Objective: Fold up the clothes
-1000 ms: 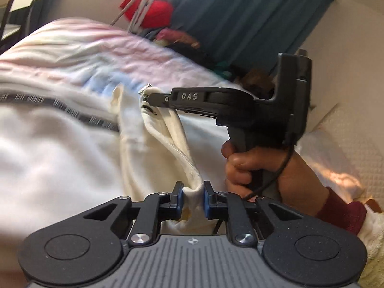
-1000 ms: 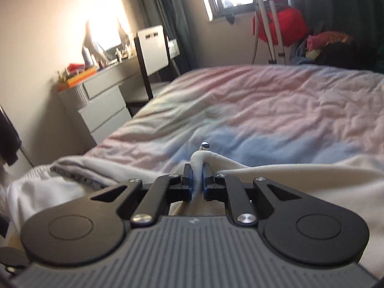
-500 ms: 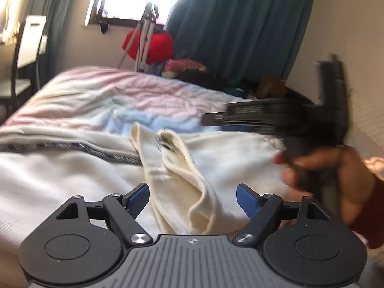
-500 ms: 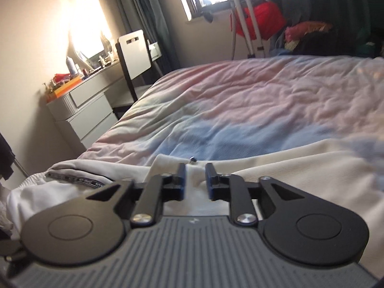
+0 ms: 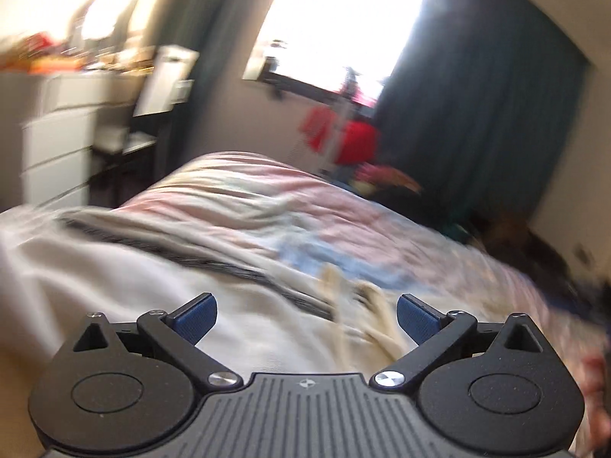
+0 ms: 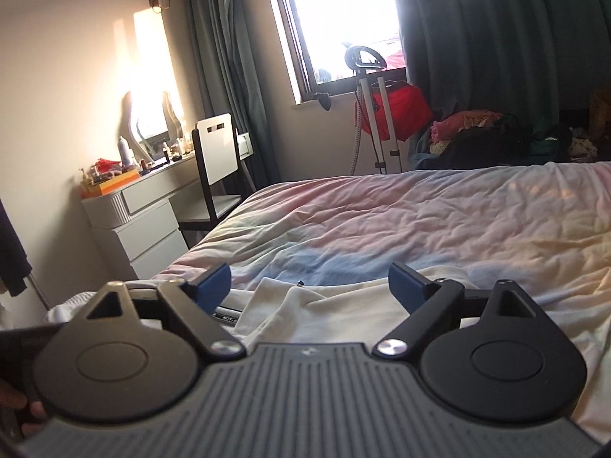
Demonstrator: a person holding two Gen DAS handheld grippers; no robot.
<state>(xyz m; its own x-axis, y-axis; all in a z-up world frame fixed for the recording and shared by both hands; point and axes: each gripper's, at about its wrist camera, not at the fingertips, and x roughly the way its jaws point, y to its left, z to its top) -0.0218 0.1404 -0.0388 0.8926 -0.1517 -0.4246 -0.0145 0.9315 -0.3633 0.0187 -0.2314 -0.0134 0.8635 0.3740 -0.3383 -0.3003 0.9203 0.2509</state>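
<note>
Both claws stand spread wide and empty over a cream garment (image 6: 343, 305) that lies on the bed (image 6: 439, 213).

Right gripper (image 6: 309, 280): the blue pads are far apart with nothing between them. The garment lies directly ahead of and below this claw, its near folds showing through the gap between the two fingers. A turned-over flap (image 6: 267, 299) with a small metal fitting beside it sits just ahead of the left finger; the cloth spreads from there toward the right finger and beyond it. The cloth's far edge runs crosswise to the claw's forward line, so the long axis of what shows lies left to right across the fingers, not along them.

Left gripper (image 5: 307, 315): also spread, nothing held. Its view is smeared, so details are uncertain. A bunched cream ridge (image 5: 366, 305) shows ahead, nearer its right finger, and a dark patterned band (image 5: 229, 267) runs across the pale cloth from ahead-left toward the gap.

Nearness: judged from the sharper view, the right claw sits closer to the flap; the left claw appears raised and pointed more toward the far end of the bed.

Stage: the cloth is rumpled rather than laid in a neat fold, which fits either a pause between folds or a release just before regrasping an edge.
</note>
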